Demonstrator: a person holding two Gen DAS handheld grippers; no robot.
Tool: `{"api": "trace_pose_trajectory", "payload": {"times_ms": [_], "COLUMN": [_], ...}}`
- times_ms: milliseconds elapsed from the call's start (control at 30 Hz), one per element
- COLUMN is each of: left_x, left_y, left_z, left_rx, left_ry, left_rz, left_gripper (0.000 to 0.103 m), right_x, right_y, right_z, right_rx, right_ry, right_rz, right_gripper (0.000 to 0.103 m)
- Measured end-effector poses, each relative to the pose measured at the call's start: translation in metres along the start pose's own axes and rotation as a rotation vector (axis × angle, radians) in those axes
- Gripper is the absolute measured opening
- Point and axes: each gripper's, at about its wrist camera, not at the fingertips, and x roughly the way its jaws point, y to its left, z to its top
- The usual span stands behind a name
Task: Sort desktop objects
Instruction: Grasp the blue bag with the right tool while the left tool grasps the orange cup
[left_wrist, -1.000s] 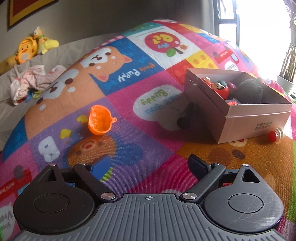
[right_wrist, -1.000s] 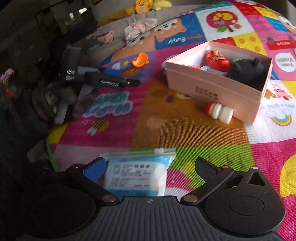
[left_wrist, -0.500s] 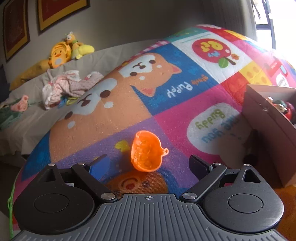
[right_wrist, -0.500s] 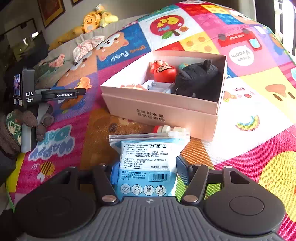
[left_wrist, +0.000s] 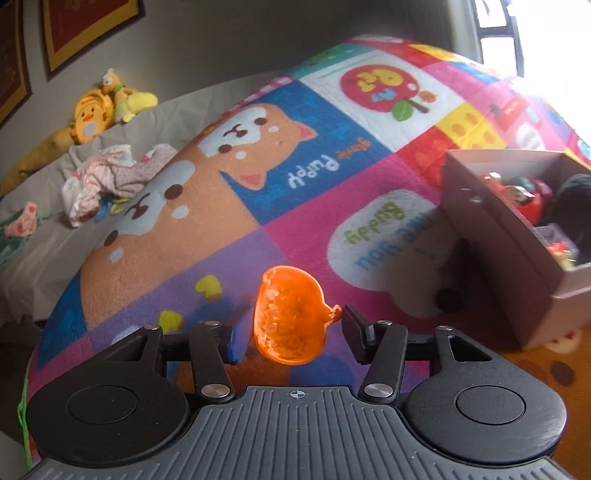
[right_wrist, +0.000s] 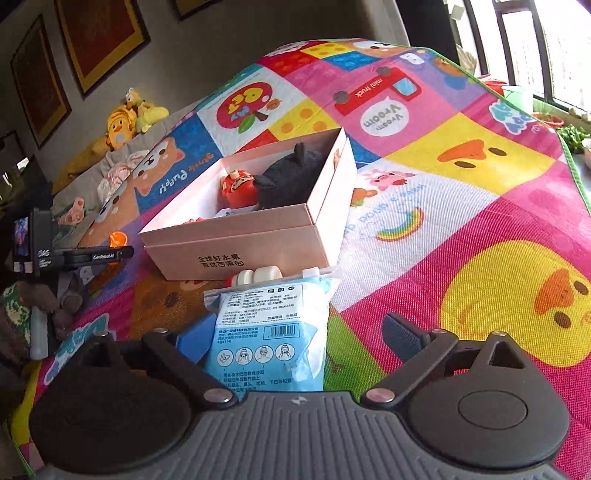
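While my left gripper (left_wrist: 291, 334) clamps the orange pumpkin toy (left_wrist: 290, 315), my right gripper (right_wrist: 299, 332) is opening around the blue wipes packet (right_wrist: 271, 332).
On the mat beside the box (right_wrist: 240, 254), the thin toy could squirt free.

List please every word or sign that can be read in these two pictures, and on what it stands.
"Gentle Puppy": play mat, beside the dog.
"mini truck": mat, red truck.
"Vroom Vroom": mat, white bubble.
"Have a good day": mat, above the rainbow.
"全球好水果": pink box; second line unclear.
"GenRobot.AI", "DAS": left gripper.
Blue packet: barcode, print too small.
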Motion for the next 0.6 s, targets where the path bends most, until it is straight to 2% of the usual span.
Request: {"api": "trace_pose_trajectory", "payload": {"times_ms": [167, 267, 400, 467, 600], "left_x": [-0.063, -0.078, -0.079, -0.082, -0.091], "left_y": [-0.04, -0.073, -0.103, -0.111, -0.119], "left_z": [-0.024, -0.04, -0.052, -0.057, -0.065], "left_rx": [-0.015, 0.005, 0.039, 0.068, 0.104], "left_ry": [0.0, 0.028, 0.055, 0.059, 0.05], "left_rz": [-0.24, -0.336, -0.361, -0.381, -0.443], "left_gripper": [0.057, 0.058, 0.059, 0.073, 0.08], "right_x": [0.0, -0.002, -0.007, -0.012, -0.022], "right_y": [-0.004, -0.002, -0.002, -0.003, -0.004], "right_z": [-0.005, -0.006, -0.009, -0.012, -0.019], "right_rx": [0.029, 0.021, 0.026, 0.032, 0.014], "right_ry": [-0.011, -0.021, -0.036, -0.036, -0.021], "right_rz": [0.005, 0.001, -0.004, 0.003, 0.012], "right_gripper": [0.103, 0.103, 0.103, 0.103, 0.103]}}
